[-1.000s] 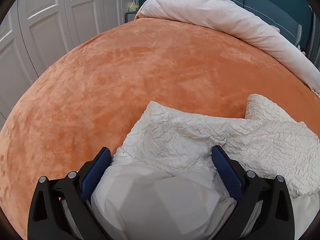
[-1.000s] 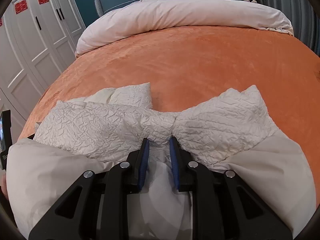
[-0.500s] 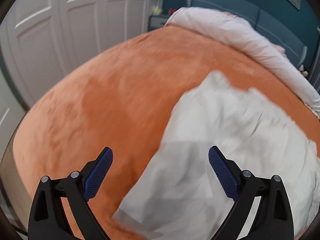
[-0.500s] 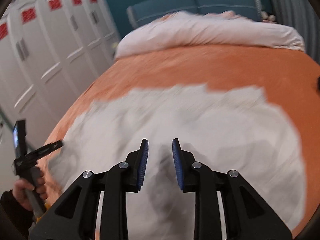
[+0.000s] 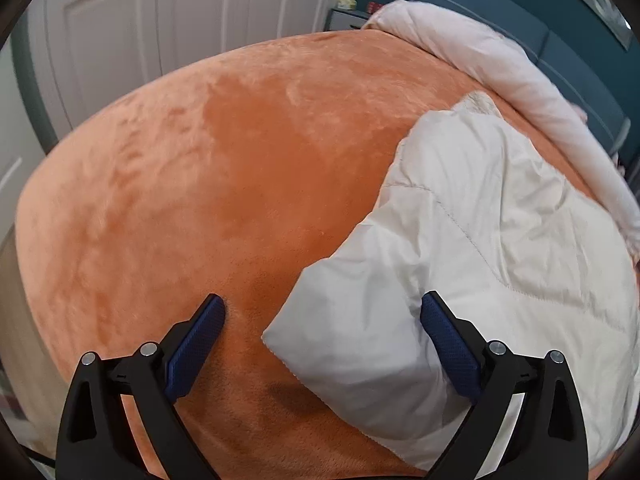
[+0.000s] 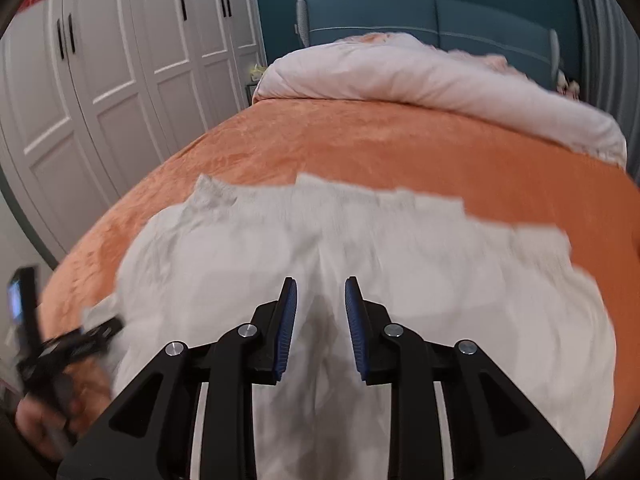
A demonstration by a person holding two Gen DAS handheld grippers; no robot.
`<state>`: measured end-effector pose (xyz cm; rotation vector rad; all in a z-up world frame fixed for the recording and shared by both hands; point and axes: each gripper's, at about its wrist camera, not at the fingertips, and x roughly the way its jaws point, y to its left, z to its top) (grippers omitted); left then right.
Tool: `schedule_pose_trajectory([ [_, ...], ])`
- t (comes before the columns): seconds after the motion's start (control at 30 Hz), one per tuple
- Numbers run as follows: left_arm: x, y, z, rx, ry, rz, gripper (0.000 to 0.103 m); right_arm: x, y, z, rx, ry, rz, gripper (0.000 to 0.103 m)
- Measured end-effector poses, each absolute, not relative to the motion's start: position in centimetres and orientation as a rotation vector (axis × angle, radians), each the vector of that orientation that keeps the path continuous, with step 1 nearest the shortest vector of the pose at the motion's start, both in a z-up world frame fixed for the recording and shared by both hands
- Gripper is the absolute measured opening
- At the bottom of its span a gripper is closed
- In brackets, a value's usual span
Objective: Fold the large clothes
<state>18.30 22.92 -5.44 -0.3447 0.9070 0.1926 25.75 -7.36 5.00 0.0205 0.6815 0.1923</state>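
Note:
A large white padded garment (image 5: pixel 472 248) lies folded on the orange bedspread (image 5: pixel 224 184), at the right of the left wrist view. My left gripper (image 5: pixel 320 316) is open and empty, over the garment's near left corner; its right finger rests at the fabric's edge. In the right wrist view the garment (image 6: pixel 400 248) is blurred and spreads across the near bed. My right gripper (image 6: pixel 320 296) hangs over its middle with the jaws slightly apart, holding nothing. The left gripper (image 6: pixel 72 344) shows blurred at the lower left there.
A pale rolled duvet (image 6: pixel 420 80) lies across the head of the bed before a teal headboard (image 6: pixel 432 16). White wardrobe doors (image 6: pixel 120 80) line the left side. The orange bedspread (image 6: pixel 360 148) stretches beyond the garment.
Both grippers have let go of the garment and pulled back. The crinkled lining is now hidden; the smooth outer side lies on top. The right jaws have opened a little.

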Motion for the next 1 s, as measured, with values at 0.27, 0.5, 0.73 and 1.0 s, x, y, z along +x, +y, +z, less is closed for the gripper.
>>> schedule_pose_trajectory([
  [0.27, 17.8, 22.7, -5.9, -0.318, 0.849, 0.186, 0.098, 30.6, -5.4, -0.7, 0.03, 0.772, 0.158, 0.023],
  [0.5, 18.1, 22.0, -6.2, -0.307, 0.827, 0.189, 0.098, 30.2, -5.1, -2.9, -0.001, 0.741, 0.13, 0.023],
  [0.73, 18.4, 21.8, -6.4, -0.282, 0.816, 0.192, 0.098, 30.5, -4.7, -3.0, -0.014, 0.749, 0.121, 0.023],
  [1.0, 18.2, 21.5, -6.4, -0.272, 0.814, 0.202, 0.098, 29.8, -4.3, -1.4, -0.038, 0.783, 0.098, 0.024],
])
